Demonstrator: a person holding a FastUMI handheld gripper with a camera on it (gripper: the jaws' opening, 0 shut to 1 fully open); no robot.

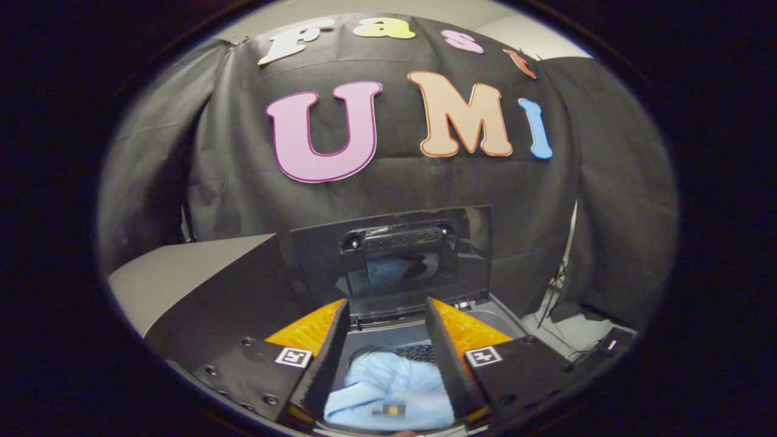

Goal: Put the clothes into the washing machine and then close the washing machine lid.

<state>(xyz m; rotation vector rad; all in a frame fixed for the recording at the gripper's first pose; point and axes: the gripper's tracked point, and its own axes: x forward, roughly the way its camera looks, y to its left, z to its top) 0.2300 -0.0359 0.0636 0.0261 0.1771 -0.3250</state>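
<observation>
Black cloth is hanging behind the washing machine (485, 318), lid (394, 261) standing raised. Tongs (388, 364) are gaping over the blue clothes (388, 388); closing the lid probably comes next

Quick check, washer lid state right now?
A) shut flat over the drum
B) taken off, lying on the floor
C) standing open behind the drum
C: the lid stands raised behind the drum opening, beyond the tongs, whose fingers are spread apart on either side of the blue shirt at the drum mouth.

a light blue shirt (388, 388) lies in the grey washing machine (485, 318), whose raised lid (394, 261) is glossy black.
</observation>
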